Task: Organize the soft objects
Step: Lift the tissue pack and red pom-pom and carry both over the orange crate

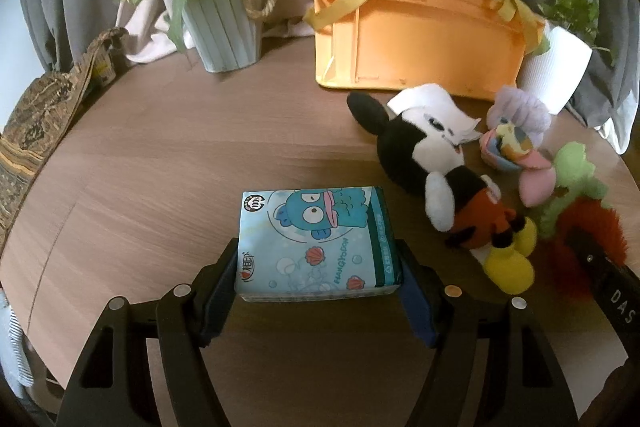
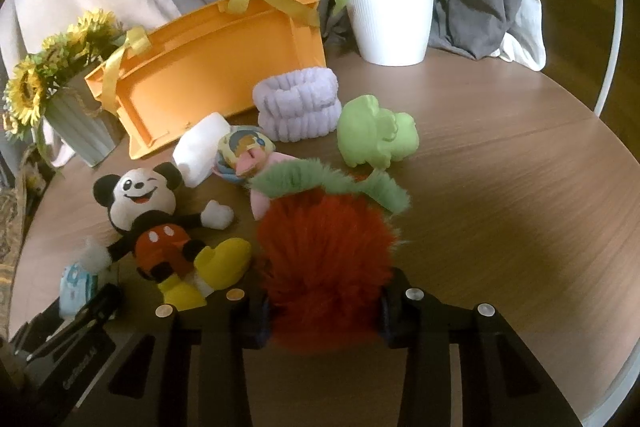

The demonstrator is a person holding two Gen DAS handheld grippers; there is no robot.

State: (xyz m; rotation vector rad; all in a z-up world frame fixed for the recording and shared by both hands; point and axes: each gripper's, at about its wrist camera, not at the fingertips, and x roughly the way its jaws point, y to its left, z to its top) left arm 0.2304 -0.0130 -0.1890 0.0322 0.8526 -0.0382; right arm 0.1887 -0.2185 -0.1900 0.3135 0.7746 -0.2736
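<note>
My left hand-held gripper (image 1: 318, 267) is clenched on the tissue pack (image 1: 316, 241), one pad pressed on each long side, and the pack sits flat on the counter (image 1: 160, 167) with its cartoon-fish print facing up. My right hand-held gripper (image 2: 324, 301) is clamped on the red plush (image 2: 324, 259), its fur bulging between the fingers; the plush has a fuzzy green top and lies on the counter right in front of me. Just to its left lies the mouse doll (image 2: 160, 223) on its back, yellow shoes toward me, one white hand stretched toward the red plush. In the right view, the tissue pack peeks out by the doll's other hand, with my left hand-held gripper's black frame beside it. Beyond the doll there is a white folded cloth (image 2: 200, 151) touching a small colourful ball toy (image 2: 244, 153), and a pink piece lies between that toy and the red plush. Farther back are two lilac wristbands (image 2: 298, 109), stacked, and beside them on the right a pale green squishy toy (image 2: 376, 135), apart from the red plush. The orange bin (image 2: 216, 71) with yellow ribbon handles lies tipped on its side behind the toys, its open face turned toward me. A white pot (image 2: 390, 15) with a green plant stands to its right, and a sunflower pot (image 1: 228, 23) to its left, both against grey and cream drapes.
</note>
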